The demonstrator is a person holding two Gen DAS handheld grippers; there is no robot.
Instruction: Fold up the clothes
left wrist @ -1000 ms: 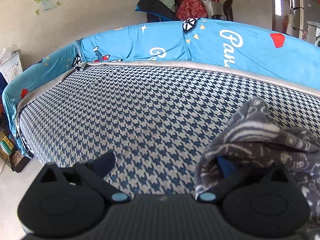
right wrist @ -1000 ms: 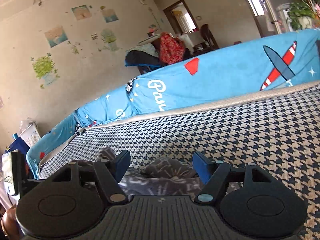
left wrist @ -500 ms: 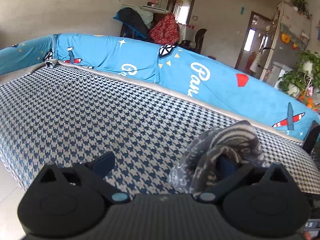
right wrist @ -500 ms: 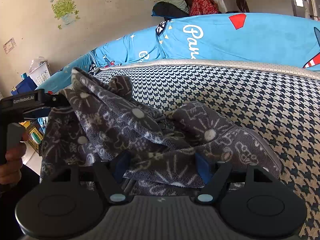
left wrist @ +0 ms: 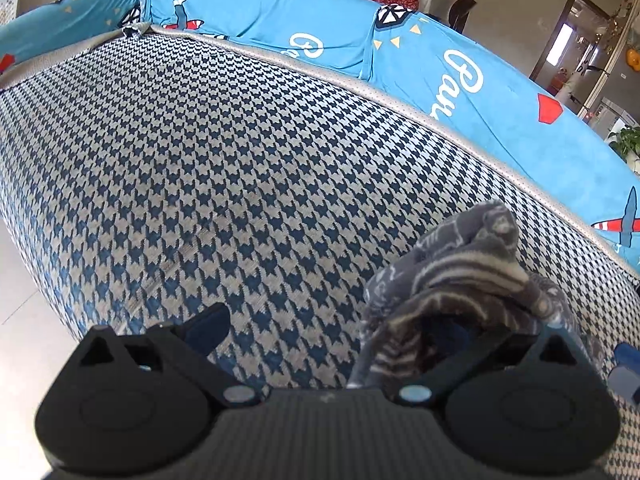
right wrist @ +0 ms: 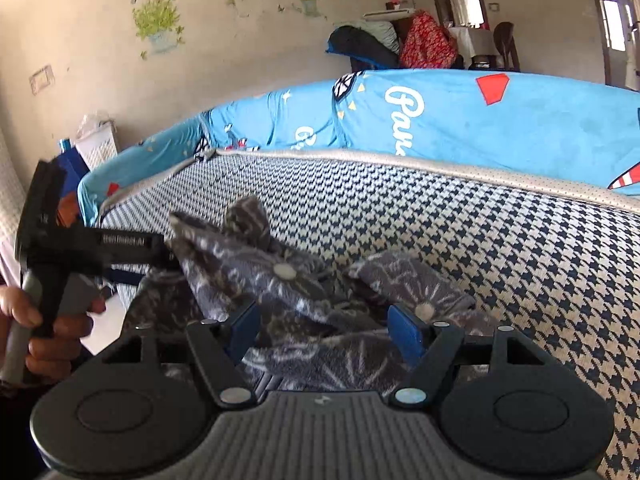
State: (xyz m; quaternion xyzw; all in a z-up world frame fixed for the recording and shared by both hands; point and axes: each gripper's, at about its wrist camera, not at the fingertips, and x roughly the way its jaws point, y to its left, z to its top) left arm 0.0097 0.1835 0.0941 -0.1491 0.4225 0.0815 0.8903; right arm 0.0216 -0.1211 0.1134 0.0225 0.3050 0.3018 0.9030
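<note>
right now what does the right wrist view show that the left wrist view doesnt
Only the right wrist view: the person's hand holding the left gripper, wall stickers, and the open right gripper over the cloth.
Only the left wrist view: a potted plant at the far right.
Both: the grey patterned garment, the houndstooth cover and the blue blanket.

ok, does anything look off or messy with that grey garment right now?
Yes. The garment is a rumpled heap on the checked mattress, not spread flat. In the left wrist view, a bunch of it drapes over one finger of the left tongs, which are open, so it looks snagged rather than gripped.
</note>
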